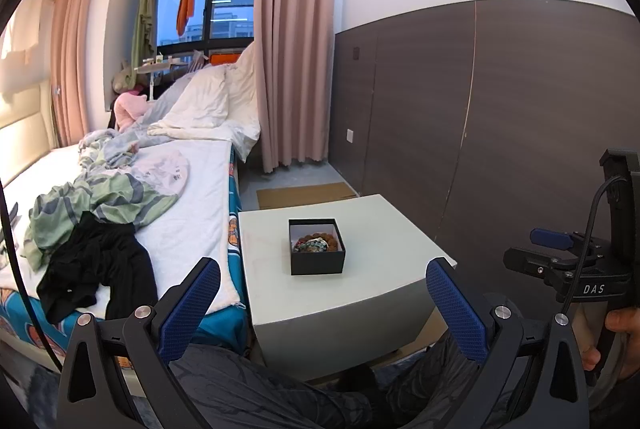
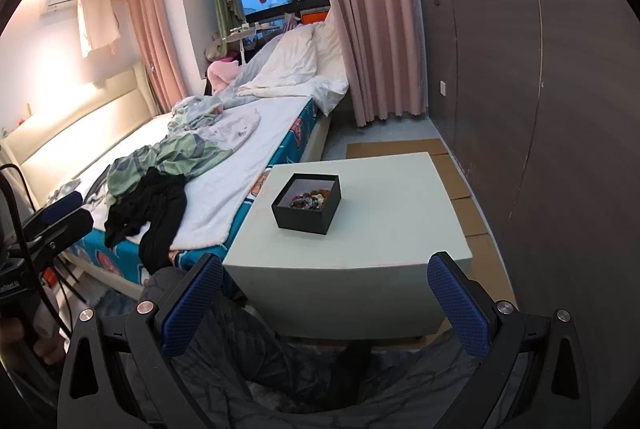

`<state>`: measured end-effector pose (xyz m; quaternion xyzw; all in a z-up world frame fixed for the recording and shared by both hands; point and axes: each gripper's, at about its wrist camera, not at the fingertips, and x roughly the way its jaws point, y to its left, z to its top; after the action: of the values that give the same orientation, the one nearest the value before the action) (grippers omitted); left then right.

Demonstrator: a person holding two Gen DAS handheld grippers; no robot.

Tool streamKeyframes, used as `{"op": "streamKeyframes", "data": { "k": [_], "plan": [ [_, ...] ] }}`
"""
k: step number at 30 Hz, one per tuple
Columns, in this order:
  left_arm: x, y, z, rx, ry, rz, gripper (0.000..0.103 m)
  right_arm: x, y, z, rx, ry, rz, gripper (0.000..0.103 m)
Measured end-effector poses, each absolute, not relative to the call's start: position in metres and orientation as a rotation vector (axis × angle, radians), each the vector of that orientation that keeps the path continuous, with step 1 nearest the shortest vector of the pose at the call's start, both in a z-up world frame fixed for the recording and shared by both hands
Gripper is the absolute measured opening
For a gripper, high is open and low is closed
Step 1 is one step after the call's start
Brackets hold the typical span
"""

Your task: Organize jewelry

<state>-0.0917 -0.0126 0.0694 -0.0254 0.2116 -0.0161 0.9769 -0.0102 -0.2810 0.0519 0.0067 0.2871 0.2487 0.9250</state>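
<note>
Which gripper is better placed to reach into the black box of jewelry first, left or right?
Probably left, slightly. The left gripper points straight at the black box; the right gripper sees it offset and turned. Both have open jaws.

The letters "DAS" stand in white on the black body of the right gripper (image 1: 560, 243), seen at the right edge of the left wrist view. In the right wrist view, white lettering sits on the black body of the left gripper (image 2: 66, 211) at the left edge, but it is cut off and too blurred to read.
</note>
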Motion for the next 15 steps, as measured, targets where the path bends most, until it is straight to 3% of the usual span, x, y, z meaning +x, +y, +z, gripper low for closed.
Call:
{"op": "streamKeyframes", "data": {
  "k": [15],
  "plan": [
    [-0.0924, -0.012, 0.0682, -0.052, 0.425, -0.028, 0.102, -0.0109, -0.2817, 0.0517, 0.012, 0.59, 0.51, 0.103]
  ]
}}
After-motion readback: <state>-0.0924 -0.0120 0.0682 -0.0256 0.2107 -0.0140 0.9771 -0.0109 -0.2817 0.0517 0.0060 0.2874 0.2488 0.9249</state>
